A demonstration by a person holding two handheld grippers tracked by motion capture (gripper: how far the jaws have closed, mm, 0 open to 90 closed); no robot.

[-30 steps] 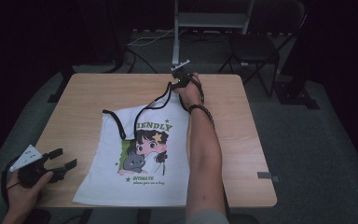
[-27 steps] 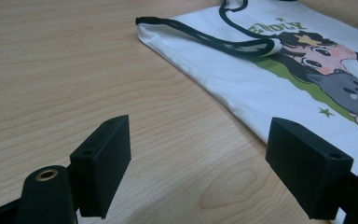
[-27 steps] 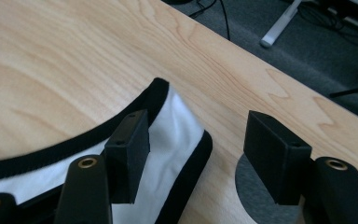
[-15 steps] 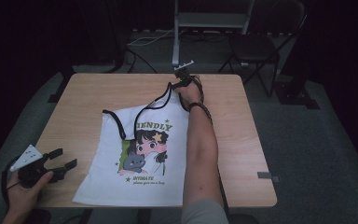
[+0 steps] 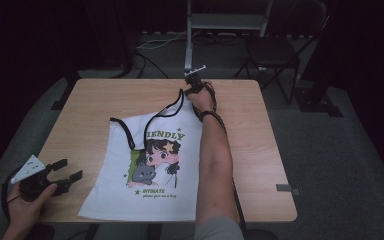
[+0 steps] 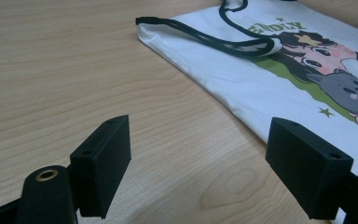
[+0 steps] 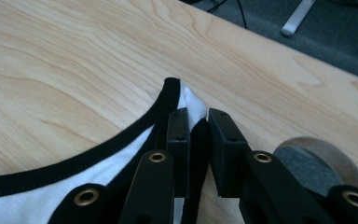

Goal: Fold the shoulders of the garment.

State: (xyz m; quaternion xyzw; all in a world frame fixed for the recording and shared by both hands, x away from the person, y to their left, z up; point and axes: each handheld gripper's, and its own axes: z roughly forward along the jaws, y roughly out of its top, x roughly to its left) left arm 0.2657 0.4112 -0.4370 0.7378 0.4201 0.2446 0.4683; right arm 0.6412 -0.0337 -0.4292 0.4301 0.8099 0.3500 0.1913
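Slippage worries me: my right gripper (image 7: 198, 122) pinches only the shirt's strap tip (image 7: 186, 100) at twelve o'clock, my left gripper (image 6: 198, 156) gaping idle.

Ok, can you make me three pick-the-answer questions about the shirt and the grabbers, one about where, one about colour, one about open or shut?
1. Where does the shirt lie?
A. on the wooden table
B. on the floor
C. on a chair

2. What colour is the trim along the shirt's edges?
A. red
B. black
C. yellow

3. How is the left gripper?
A. shut on the shirt
B. shut on nothing
C. open, holding nothing

Answers:
1. A, the shirt is spread flat on the tabletop.
2. B, a black band runs round the neck and armholes.
3. C, its jaws stand wide apart above bare wood, while the right gripper pinches the shirt's strap.
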